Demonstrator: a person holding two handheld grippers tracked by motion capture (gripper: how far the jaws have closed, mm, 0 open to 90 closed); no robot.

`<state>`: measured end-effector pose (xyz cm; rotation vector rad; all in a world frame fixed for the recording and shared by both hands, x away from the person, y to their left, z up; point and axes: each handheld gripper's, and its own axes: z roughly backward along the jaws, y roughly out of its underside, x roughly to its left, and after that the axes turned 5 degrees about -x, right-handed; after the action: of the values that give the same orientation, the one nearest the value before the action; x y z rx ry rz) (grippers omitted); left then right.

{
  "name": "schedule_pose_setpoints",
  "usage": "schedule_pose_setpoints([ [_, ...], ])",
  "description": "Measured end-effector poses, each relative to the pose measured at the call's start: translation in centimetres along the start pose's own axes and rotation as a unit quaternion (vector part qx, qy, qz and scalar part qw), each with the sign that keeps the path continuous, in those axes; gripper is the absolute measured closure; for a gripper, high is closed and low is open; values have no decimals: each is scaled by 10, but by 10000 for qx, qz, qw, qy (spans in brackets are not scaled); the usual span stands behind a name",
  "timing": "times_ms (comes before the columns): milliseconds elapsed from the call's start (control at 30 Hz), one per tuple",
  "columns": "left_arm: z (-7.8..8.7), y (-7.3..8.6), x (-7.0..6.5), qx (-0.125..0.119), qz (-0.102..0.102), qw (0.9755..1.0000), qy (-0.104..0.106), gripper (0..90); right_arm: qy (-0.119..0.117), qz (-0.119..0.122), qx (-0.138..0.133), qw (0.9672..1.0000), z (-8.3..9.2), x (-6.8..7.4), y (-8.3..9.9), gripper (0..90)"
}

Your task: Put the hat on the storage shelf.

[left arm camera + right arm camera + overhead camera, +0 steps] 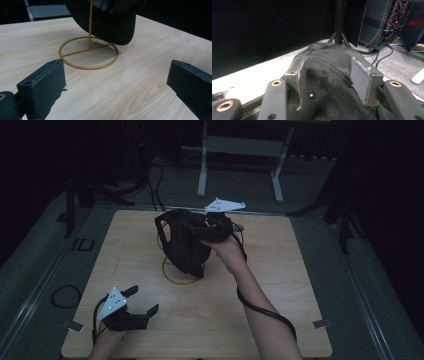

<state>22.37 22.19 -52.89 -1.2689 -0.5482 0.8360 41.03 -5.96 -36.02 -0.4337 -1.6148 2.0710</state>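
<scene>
Black mesh-backed cap (pixel 186 245) over gold wire stand (pixel 178 276), right tongs (pixel 329 72) gripping its fabric, left tongs (pixel 145 301) spread wide

Wooden table (pixel 280 285) bearing gold stand (pixel 180 279)

Your black cap (pixel 186 242) hides the top of the gold wire stand (pixel 88 53), and the left gripper view's upper edge crops the cap. In the right gripper view, mesh fabric bunched between the jaws covers their inner faces.
</scene>
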Motion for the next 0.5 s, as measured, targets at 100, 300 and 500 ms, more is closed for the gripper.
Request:
schedule_pose_setpoints([
  [100, 0, 0, 0, -20, 25, 10000, 12, 25, -9, 28, -17, 10000, 4, 1, 0, 434],
  [300, 0, -2, -1, -48, 17, 10000, 4, 24, -114, 28, -27, 9999, 14, 4, 3, 378],
  [500, 0, -3, -3, -69, 20, 10000, 1, 24, -239, 199, 137, 9994, 24, 8, 11, 274],
])
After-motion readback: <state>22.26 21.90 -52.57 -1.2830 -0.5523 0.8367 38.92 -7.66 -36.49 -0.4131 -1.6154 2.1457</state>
